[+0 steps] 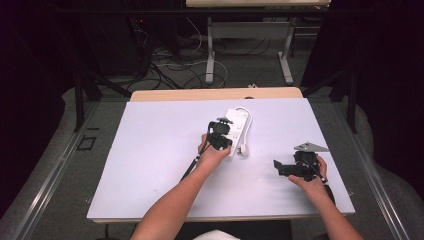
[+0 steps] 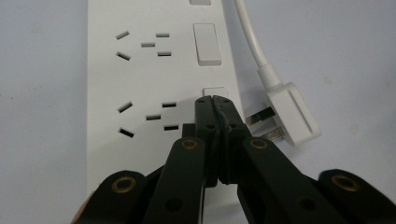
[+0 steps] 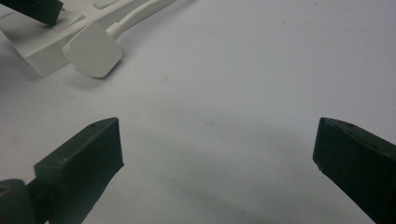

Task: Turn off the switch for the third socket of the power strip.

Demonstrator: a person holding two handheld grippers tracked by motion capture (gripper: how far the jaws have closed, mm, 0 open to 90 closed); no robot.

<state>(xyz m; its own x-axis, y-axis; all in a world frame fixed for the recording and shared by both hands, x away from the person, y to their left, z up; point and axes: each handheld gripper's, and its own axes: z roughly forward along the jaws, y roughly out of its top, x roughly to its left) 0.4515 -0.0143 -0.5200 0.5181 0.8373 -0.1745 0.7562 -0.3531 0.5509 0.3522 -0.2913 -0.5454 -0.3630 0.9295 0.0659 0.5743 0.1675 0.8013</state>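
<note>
**A:** So your left gripper (image 2: 215,99) has its jaws pressed together with nothing between them, tips resting right at the near edge of a small white switch (image 2: 214,91) on the power strip (image 2: 140,74). From the high view the strip (image 1: 235,129) sits a bit past the middle of the white table (image 1: 150,150), long side running away from you.

**B:** What's crowding it?

**A:** The strip's own cord (image 2: 252,42) loops back down its right side and ends in a white plug (image 2: 292,114) lying flat on the table, prongs pointing toward the strip, just beside your jaw tips. There's another, bigger switch (image 2: 206,44) farther up the same row, and socket holes (image 2: 147,116) to the left of your tips.

**B:** And your other hand?

**A:** Your right gripper (image 1: 285,167) is well apart from the strip, near the table's right edge, jaws spread wide over bare tabletop. In its own view the plug (image 3: 92,50) and the strip's corner (image 3: 42,56) show up top left. Off the far end of the table there's a tangle of cables (image 1: 175,65) on the floor and some table legs (image 1: 210,50).
</note>
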